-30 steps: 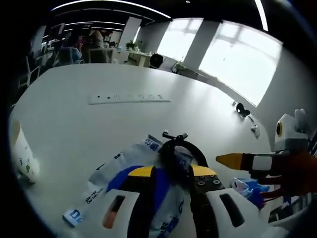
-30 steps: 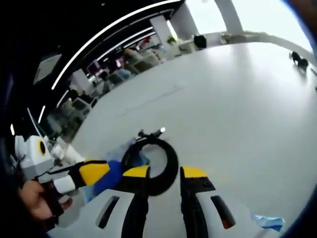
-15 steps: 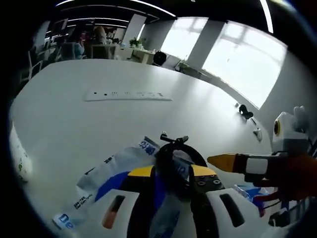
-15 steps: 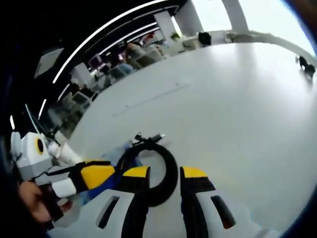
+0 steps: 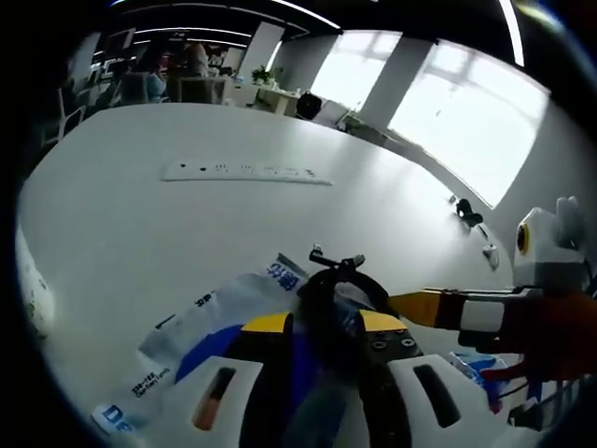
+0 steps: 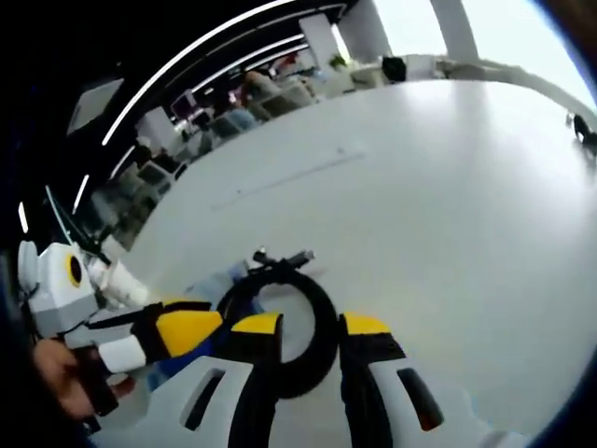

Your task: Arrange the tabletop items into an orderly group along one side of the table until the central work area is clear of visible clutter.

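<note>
The white table (image 5: 140, 215) runs wide toward bright windows (image 5: 466, 121) and a dim office behind. A long white power strip (image 5: 244, 173) lies across its far part. Nearer, a white and blue plastic bag (image 5: 210, 313) stretches lengthwise from lower left to upper right, its near end cut off. On the bag's far end sits a black ring (image 5: 338, 294) with a small clamp pointing away from the camera. The left gripper (image 5: 323, 323) has its fingers clenched on the ring and bag. The right gripper (image 6: 312, 324) straddles the ring (image 6: 284, 322); whether its fingers pinch it I cannot tell.
</note>
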`<state>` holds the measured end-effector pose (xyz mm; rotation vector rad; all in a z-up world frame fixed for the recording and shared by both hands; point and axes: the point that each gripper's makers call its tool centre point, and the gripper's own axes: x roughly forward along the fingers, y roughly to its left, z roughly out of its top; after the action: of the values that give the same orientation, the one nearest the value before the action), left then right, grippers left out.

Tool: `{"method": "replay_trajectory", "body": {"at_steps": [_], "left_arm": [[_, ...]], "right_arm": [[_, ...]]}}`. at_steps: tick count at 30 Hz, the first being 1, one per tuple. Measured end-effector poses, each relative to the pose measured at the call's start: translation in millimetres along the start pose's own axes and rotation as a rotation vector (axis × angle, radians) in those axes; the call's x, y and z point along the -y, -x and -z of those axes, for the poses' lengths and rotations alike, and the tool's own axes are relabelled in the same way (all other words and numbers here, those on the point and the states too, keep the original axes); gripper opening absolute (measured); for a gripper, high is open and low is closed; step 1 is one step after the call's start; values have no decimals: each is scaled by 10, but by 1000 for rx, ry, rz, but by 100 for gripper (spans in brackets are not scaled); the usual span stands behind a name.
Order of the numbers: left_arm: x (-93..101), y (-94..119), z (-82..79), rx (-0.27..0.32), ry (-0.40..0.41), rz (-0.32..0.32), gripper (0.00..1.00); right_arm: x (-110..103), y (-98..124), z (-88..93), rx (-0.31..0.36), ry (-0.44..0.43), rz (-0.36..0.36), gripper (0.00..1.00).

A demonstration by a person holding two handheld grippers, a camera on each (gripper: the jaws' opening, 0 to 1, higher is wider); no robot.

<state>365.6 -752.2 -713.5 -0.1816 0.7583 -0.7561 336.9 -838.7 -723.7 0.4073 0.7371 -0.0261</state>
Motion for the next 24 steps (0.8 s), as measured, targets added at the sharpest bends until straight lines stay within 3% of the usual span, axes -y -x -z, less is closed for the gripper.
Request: {"method": "replay_trajectory", "body": {"at_steps": [16, 24], "left_arm": [[-10, -104, 52, -25, 2, -4, 24], [-14, -140, 66, -38, -11, -10, 19]], "right_arm": [[29, -116, 13, -33, 33, 5, 21], [14, -186, 22, -57, 106, 6, 23]]}}
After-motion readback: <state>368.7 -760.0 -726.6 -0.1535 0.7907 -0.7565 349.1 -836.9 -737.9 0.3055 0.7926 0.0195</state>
